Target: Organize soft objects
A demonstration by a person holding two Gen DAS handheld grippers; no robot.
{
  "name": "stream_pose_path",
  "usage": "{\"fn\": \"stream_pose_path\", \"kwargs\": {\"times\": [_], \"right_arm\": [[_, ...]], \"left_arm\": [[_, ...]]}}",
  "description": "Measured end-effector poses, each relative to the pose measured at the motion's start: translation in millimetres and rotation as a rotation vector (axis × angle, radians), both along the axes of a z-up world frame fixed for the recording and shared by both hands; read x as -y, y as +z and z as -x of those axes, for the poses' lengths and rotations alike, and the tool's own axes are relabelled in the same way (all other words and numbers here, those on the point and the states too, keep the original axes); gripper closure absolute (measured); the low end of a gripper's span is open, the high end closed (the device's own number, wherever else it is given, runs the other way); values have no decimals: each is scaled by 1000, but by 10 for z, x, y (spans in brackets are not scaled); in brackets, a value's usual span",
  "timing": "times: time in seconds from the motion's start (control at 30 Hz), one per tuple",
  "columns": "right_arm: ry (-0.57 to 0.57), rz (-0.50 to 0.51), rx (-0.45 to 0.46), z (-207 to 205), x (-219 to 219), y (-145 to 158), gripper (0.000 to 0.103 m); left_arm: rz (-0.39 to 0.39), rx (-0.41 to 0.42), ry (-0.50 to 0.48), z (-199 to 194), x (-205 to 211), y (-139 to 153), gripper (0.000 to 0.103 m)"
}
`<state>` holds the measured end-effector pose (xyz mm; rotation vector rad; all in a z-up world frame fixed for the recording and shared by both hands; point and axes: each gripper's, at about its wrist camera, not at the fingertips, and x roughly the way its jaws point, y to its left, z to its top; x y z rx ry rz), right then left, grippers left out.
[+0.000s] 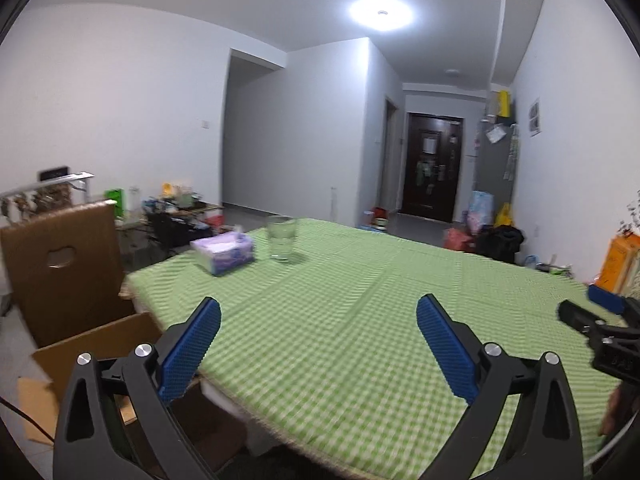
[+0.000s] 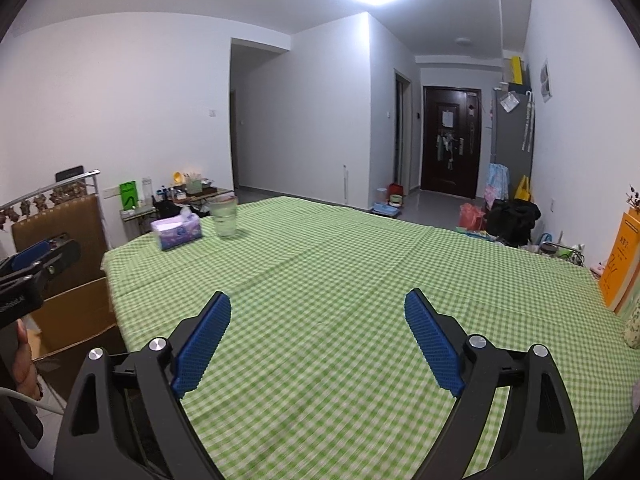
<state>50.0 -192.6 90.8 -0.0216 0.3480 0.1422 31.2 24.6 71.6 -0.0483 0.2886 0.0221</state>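
Two pairs of blue-padded jaws, spread wide and grasping nothing, filled the bottom of both views. Both the left gripper (image 1: 318, 344) and the right gripper (image 2: 318, 336) hovered over the near edge of a counter (image 2: 360, 280) covered in a green checked cloth. Left of the counter, on the floor, stood a cardboard box (image 1: 92, 332) with its flap raised, a likely bin for sorted things. Farther back, near the far left corner of the counter, lay a purple tissue pack (image 1: 222, 251), the one soft thing in sight. Just to its right, close but apparently apart, stood a clear glass (image 1: 281, 238).

Judging from this, the task appeared to be at its start: nothing was held yet. The tissue pack lay well beyond both pairs of jaws, ahead and to the left. The next move would call for a long forward reach, closing on the pack while steering clear of the glass.
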Motion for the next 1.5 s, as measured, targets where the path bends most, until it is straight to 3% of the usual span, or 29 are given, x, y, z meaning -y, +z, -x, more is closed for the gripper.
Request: {"fn": "stream_pose_path", "kwargs": {"times": [0.2,0.4,0.57,1.5], "right_arm": [[31,12,11,337,-59,2,18],[47,-3,-14,494,-117,-116,16],[33,56,-1,509,-250,-132,16],[23,44,-6,489,-304,-201,16]], "left_arm": [[-85,51,29,400,70,-17,8],[-63,35,11,595,69,-123,8],[-43,-1,12,587,-3,-206,8],[-57,-1,30,587,-38,-223,8]]}}
